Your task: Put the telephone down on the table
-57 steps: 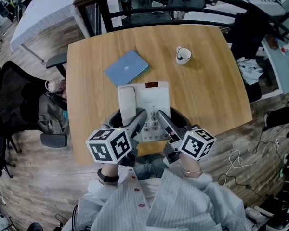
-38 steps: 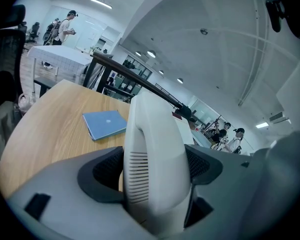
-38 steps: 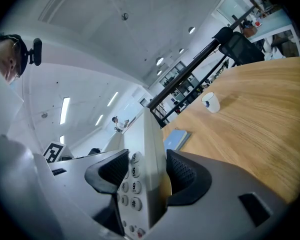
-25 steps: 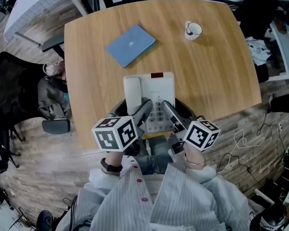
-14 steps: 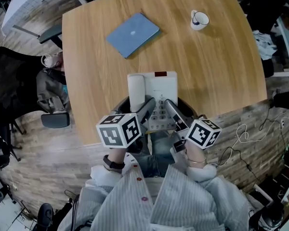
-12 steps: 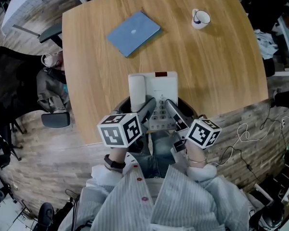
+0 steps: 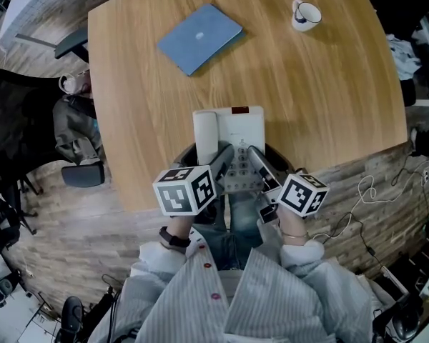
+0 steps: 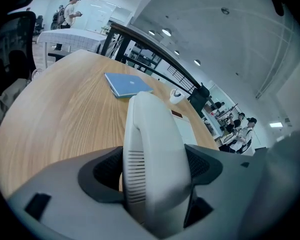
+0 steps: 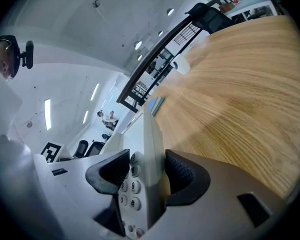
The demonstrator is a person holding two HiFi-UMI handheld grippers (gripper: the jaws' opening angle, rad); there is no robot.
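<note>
A white desk telephone with its handset on the left sits low over the near edge of the wooden table; I cannot tell whether it rests on the wood. My left gripper is shut on the handset, whose rounded end fills the space between the jaws. My right gripper is shut on the telephone's right edge beside the keypad; its jaws have just been closing on that edge. Both marker cubes hang over the person's lap.
A blue notebook lies at the far left of the table and a white mug at the far right. A black office chair stands to the left. Cables trail on the floor at the right.
Both grippers have sunk with the telephone toward the near part of the table. The head view has drifted, so the table now sits higher in the picture.
</note>
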